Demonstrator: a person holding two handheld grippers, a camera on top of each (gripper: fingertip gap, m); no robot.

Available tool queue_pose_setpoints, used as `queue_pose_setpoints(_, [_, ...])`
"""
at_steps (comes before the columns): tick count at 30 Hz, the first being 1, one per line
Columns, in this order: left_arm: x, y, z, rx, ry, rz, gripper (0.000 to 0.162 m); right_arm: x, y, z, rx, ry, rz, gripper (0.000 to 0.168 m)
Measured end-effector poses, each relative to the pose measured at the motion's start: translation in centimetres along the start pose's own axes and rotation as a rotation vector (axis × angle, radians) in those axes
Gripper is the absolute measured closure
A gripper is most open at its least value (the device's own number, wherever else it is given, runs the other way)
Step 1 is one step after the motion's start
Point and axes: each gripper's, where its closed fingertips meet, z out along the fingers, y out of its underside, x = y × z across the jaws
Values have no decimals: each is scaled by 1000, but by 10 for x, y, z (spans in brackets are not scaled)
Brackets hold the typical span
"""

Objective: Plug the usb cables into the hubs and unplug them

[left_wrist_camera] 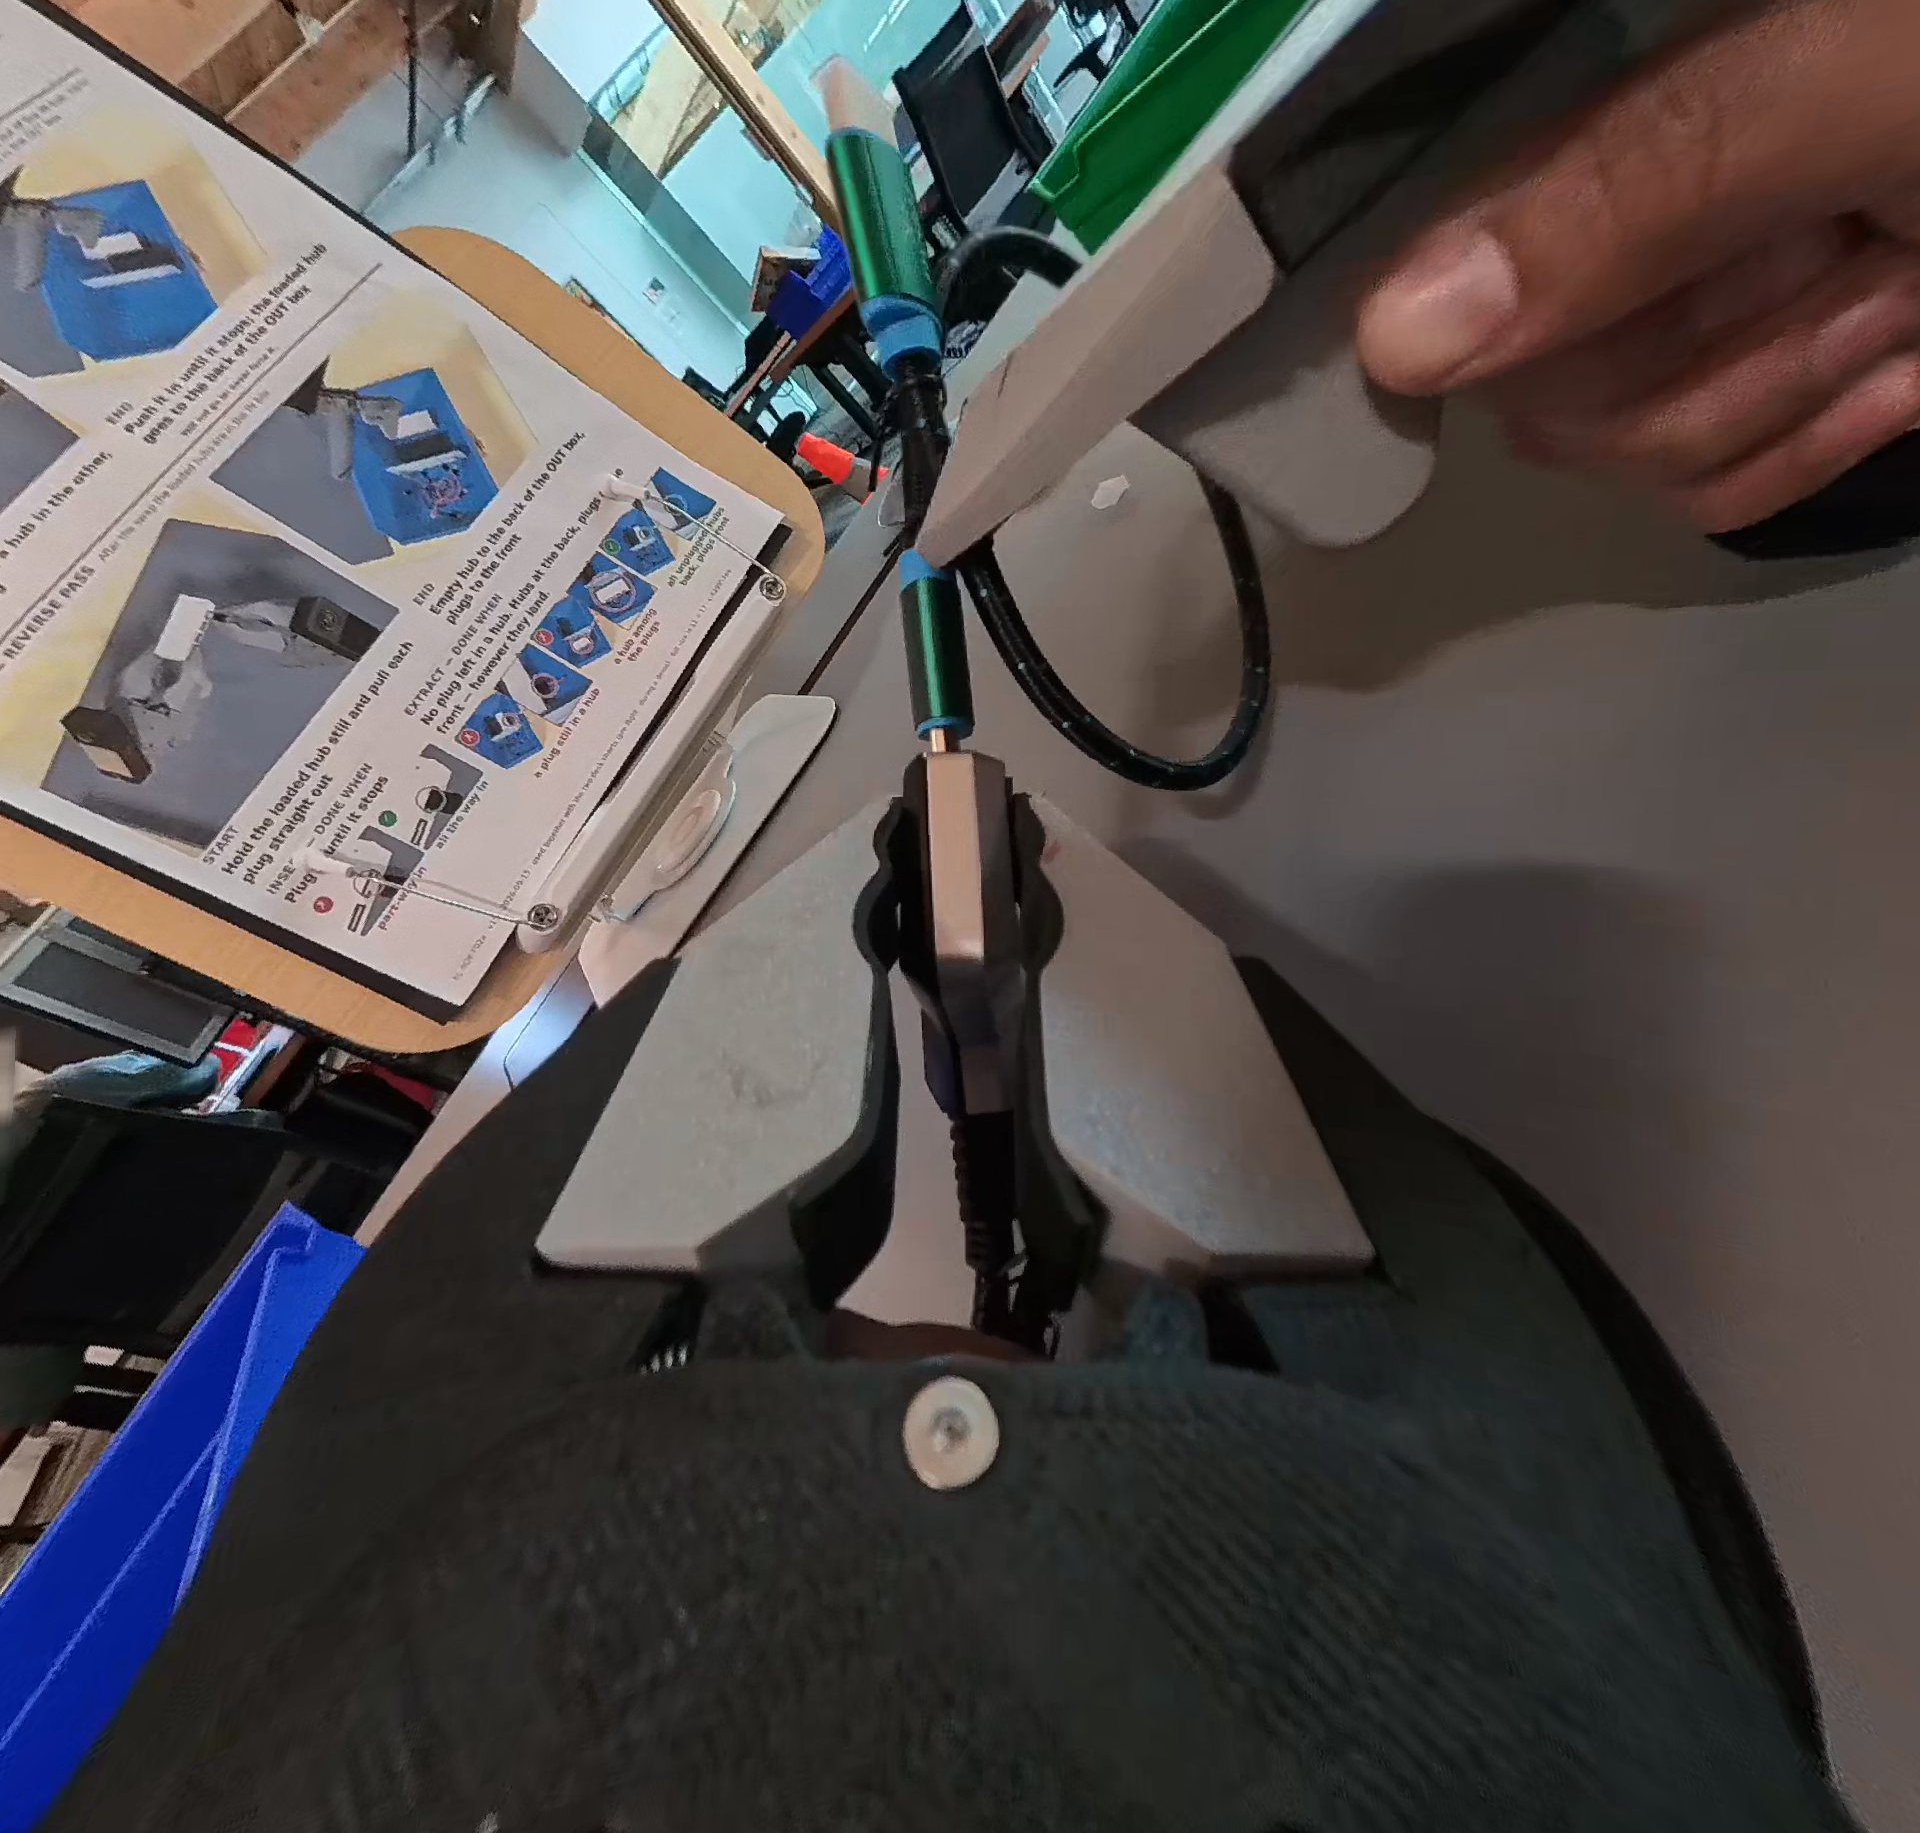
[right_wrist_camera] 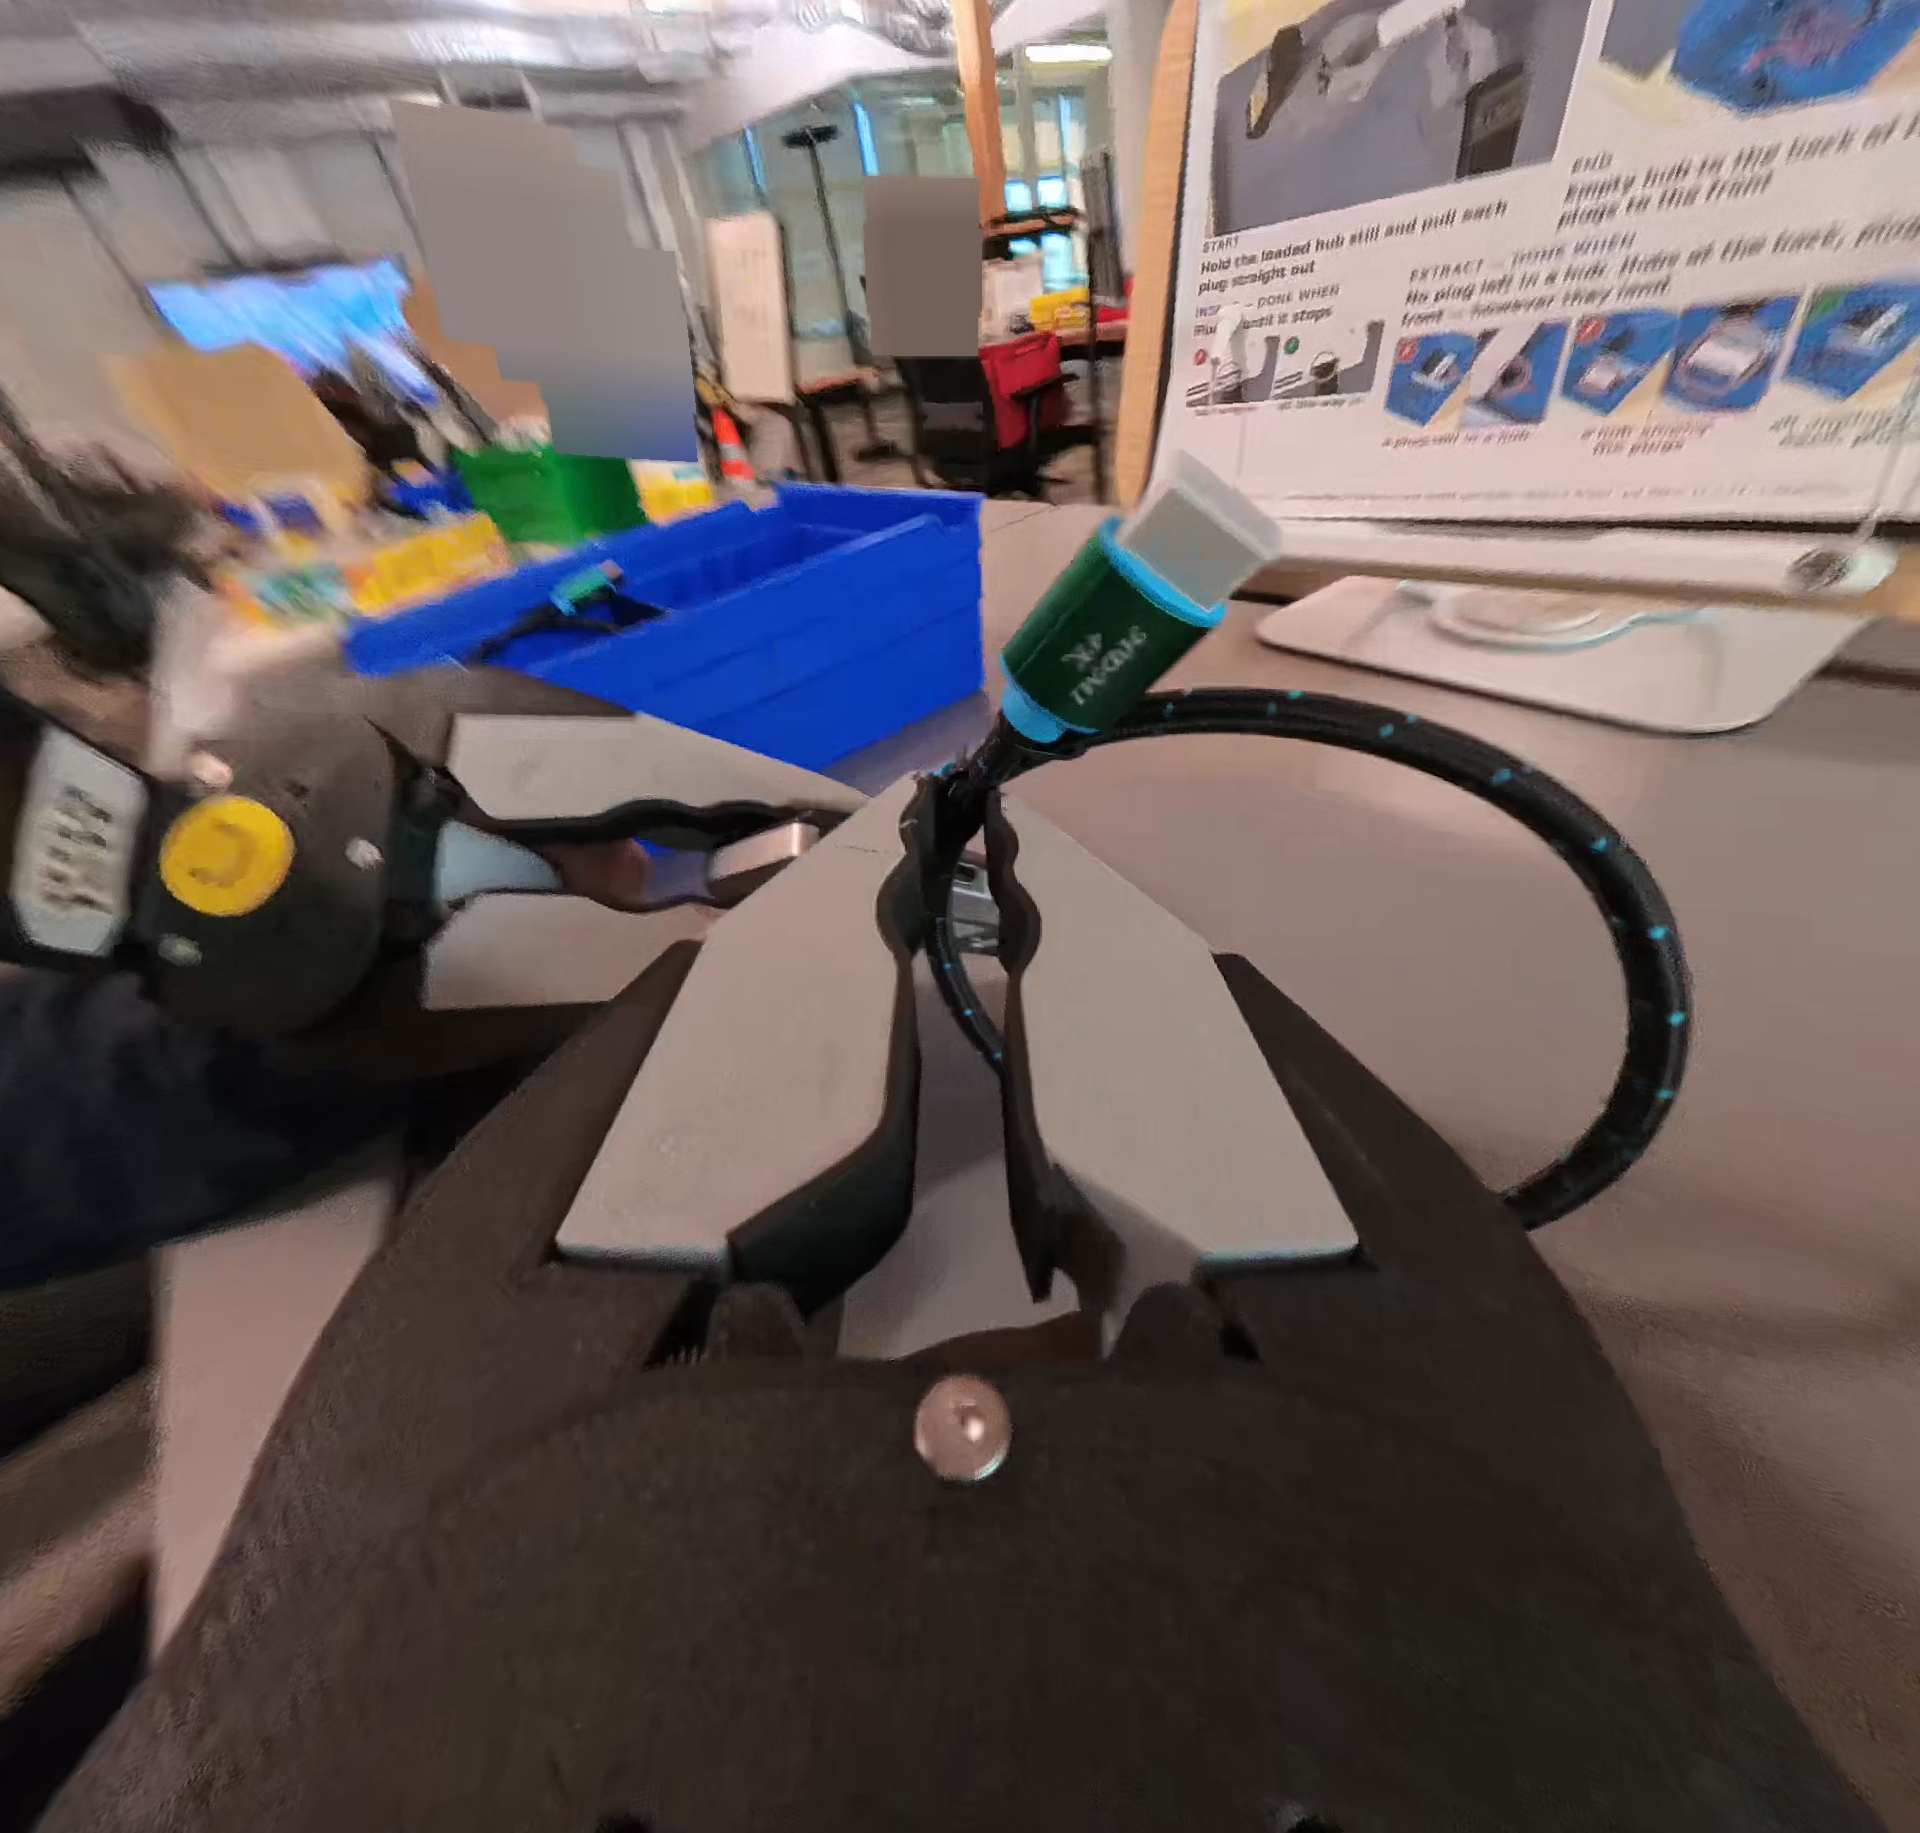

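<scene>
- Your left gripper (left_wrist_camera: 961, 853) is clamped on a slim grey hub (left_wrist_camera: 958, 864), which stands on edge between the black pads (left_wrist_camera: 1039, 910), its dark lead running back toward 6 o'clock.
- At 12 o'clock from the hub, a green plug (left_wrist_camera: 935, 656) with blue collars sits with its metal tip right at the hub's end; you cannot tell how deep it goes.
- Your right gripper (right_wrist_camera: 958, 848) pinches the black braided cable (right_wrist_camera: 1621, 910) just behind a second green plug (right_wrist_camera: 1101, 630), fingers drawn tight on it.
- That plug points toward 1 o'clock with its pale connector bare, while the cable loops round by 3 o'clock.
- A blue bin (right_wrist_camera: 748, 609) lies at 10 o'clock in the right wrist view, on the grey table (right_wrist_camera: 1714, 1212).
- A printed instruction sheet (left_wrist_camera: 312, 557) on a stand leans at 9 to 10 o'clock in the left wrist view.
- A hand (left_wrist_camera: 1704, 256) holds the right gripper's body at 2 o'clock there.
</scene>
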Motion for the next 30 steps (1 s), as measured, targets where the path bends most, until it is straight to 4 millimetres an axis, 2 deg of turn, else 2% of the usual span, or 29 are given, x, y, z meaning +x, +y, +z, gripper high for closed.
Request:
queue_pose_setpoints(3, [-6, -6, -1, 45, -8, -18, 146, 1, -5, -3, 51, -129, 235, 161])
queue_pose_setpoints(7, [-1, -9, -3, 52, -13, 36, 145, 6, -5, -2, 61, -172, 361, 159])
queue_pose_setpoints(12, [-2, -10, -4, 68, -7, 25, 145, 3, -7, -3, 84, -293, 540, 159])
queue_pose_setpoints(16, [1, -10, -5, 67, -5, 59, 145, 2, -6, -2, 76, -353, 607, 159])
queue_pose_setpoints(18, [1, -10, -5, 66, -5, 61, 145, 1, -5, -2, 73, -352, 593, 159])
queue_pose_setpoints(23, [5, -6, -4, 52, 9, 88, 145, -3, 0, -4, 14, -290, 369, 159])
queue_pose_setpoints(30, [12, -9, -6, 62, 24, 107, 146, -9, 5, -13, -122, -312, 112, 160])
